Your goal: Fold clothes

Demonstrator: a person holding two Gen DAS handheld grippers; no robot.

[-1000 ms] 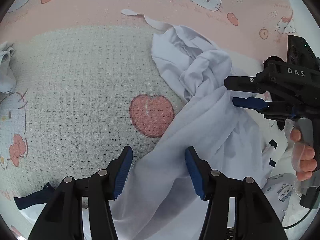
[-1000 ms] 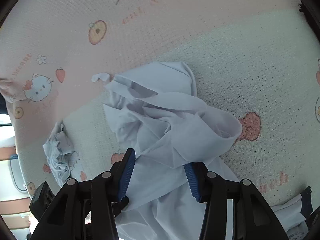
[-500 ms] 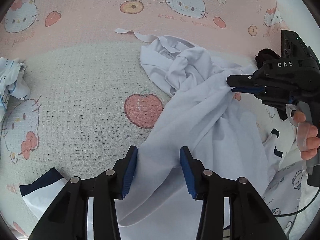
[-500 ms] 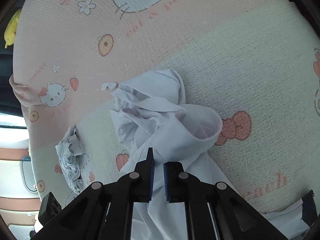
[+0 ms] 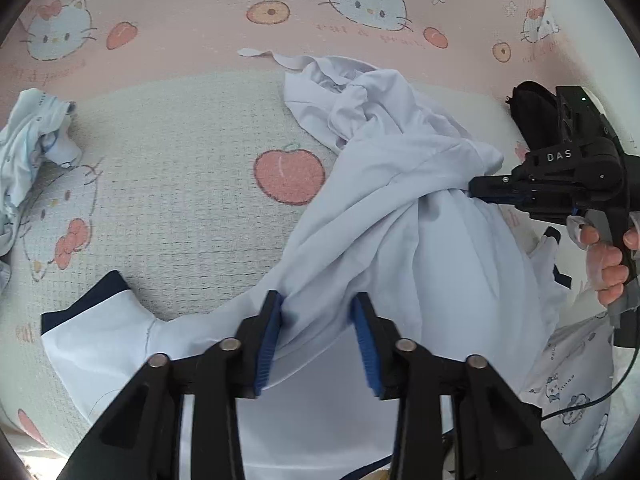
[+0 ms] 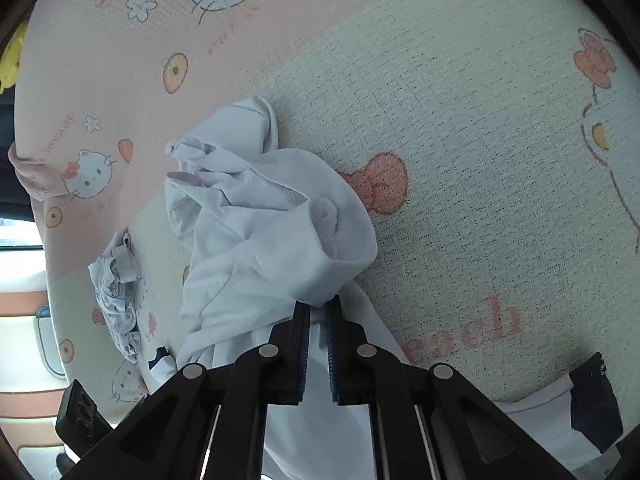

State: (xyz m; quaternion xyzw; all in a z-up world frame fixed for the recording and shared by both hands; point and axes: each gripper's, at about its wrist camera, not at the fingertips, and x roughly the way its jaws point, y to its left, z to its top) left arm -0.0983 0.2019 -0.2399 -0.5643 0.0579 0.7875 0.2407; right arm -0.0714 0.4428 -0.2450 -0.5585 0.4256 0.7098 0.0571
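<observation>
**White garment being gathered at two points for spreading**

The white garment (image 5: pixel 384 216) is lying crumpled on the patterned bed cover (image 5: pixel 180 184), its far part bunched and its near part draping toward both tools. A sleeve with a dark cuff (image 5: pixel 84 308) is resting flat at the near left.

The right tool (image 6: pixel 317 312) is pinching a fold of the garment, jaws nearly together with fabric between them. In the left wrist view the cloth is puckering into taut creases at that pinch, which suggests tension being applied to draw the bundle open.

The left tool (image 5: pixel 316 320) has just been closing; a ridge of fabric is sitting between its blue pads (image 5: pixel 269 336), but a firm clamp cannot be confirmed.

A second, pale printed garment (image 5: pixel 28 148) is lying well apart at the far left.
</observation>
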